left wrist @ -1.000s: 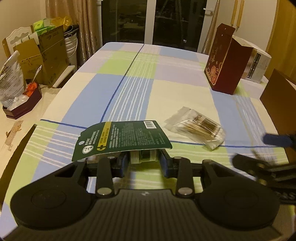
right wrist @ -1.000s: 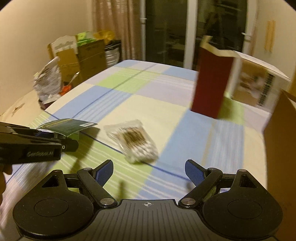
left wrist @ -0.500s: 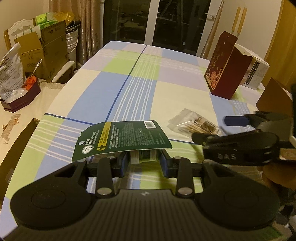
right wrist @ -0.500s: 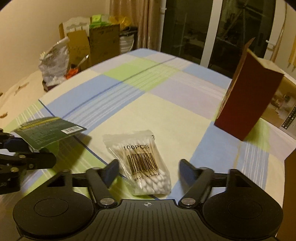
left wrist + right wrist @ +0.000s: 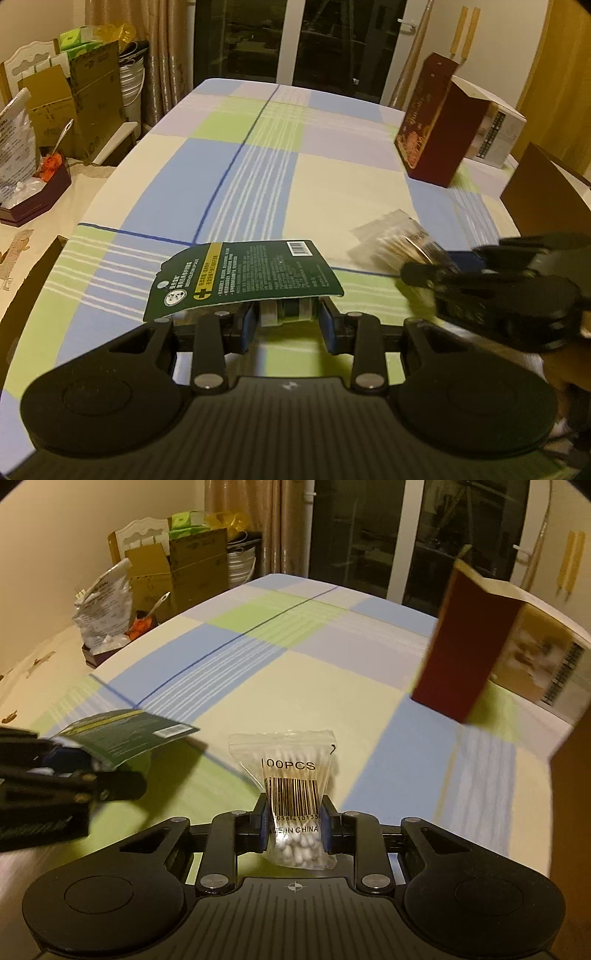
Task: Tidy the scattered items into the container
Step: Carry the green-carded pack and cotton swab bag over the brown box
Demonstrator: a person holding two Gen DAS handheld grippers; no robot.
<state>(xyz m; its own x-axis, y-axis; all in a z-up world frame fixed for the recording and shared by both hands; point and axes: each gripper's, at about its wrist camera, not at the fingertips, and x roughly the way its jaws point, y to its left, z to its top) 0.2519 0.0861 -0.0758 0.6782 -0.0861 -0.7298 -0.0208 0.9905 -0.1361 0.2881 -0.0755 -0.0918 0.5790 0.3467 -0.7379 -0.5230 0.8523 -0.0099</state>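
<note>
My left gripper (image 5: pixel 287 314) is shut on a small packaged item with a dark green backing card (image 5: pixel 240 275) and holds it above the checked tablecloth. My right gripper (image 5: pixel 293 821) is shut on a clear bag of cotton swabs (image 5: pixel 291 775) marked 100PCS, lifted off the cloth. In the left wrist view the right gripper (image 5: pixel 443 273) sits at the right, gripping the blurred swab bag (image 5: pixel 395 240). In the right wrist view the left gripper (image 5: pixel 92 775) and its green card (image 5: pixel 125 733) show at the left. A brown cardboard wall (image 5: pixel 546 188) rises at the right edge.
A dark red box (image 5: pixel 432 122) stands at the far right of the table, with a white carton (image 5: pixel 498 136) behind it. A low tray with a bag (image 5: pixel 22 177) sits on a side surface to the left. Cardboard boxes (image 5: pixel 81 96) stand beyond.
My right gripper moved in over the swab bag, closed on it and lifted it. My left gripper kept hold of the green-carded item.
</note>
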